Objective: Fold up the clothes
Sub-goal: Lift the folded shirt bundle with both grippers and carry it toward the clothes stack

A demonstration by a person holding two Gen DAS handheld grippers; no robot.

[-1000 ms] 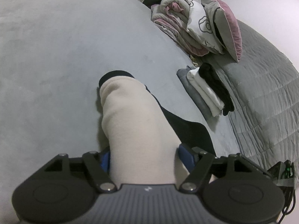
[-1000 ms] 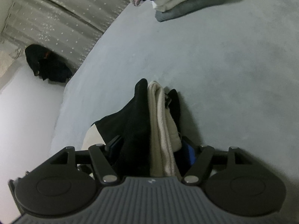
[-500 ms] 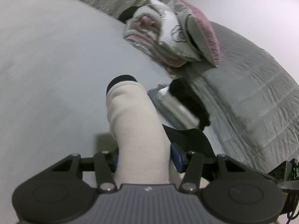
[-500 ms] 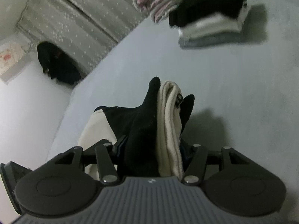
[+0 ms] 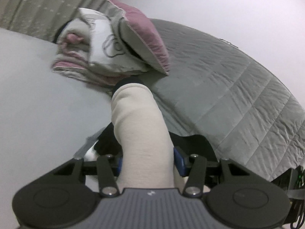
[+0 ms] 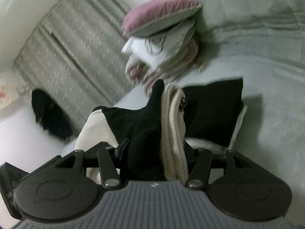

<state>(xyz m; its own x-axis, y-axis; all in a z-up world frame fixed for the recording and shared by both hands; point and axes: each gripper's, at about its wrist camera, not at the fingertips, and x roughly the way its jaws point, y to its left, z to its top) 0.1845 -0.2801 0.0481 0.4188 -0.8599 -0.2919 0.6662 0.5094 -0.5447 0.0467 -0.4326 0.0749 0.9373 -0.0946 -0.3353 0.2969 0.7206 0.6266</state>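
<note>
A folded cream-and-black garment [image 5: 141, 129] hangs between both grippers, lifted off the pale grey bed sheet [image 5: 38, 105]. My left gripper [image 5: 147, 158] is shut on its thick cream fold, with the blue pads pressing both sides. In the right wrist view the same garment [image 6: 148, 122] shows black and cream layers, and my right gripper [image 6: 156, 150] is shut on them. Just beyond and below lies a stack of folded clothes [image 6: 213, 110], black on top and white under it. In the left wrist view that stack [image 5: 106, 141] is mostly hidden by the garment.
A heap of pink-and-white bedding and pillows [image 5: 114, 43] sits behind the stack, also visible in the right wrist view [image 6: 162, 38]. A grey quilt [image 5: 228, 99] covers the right of the bed. A dotted curtain [image 6: 66, 53] and a dark bundle [image 6: 49, 114] are at the left.
Both grippers closed tighter on the garment, then rose and carried it forward toward the pillows. The folded stack, far off before, is now right under the garment's front end.
</note>
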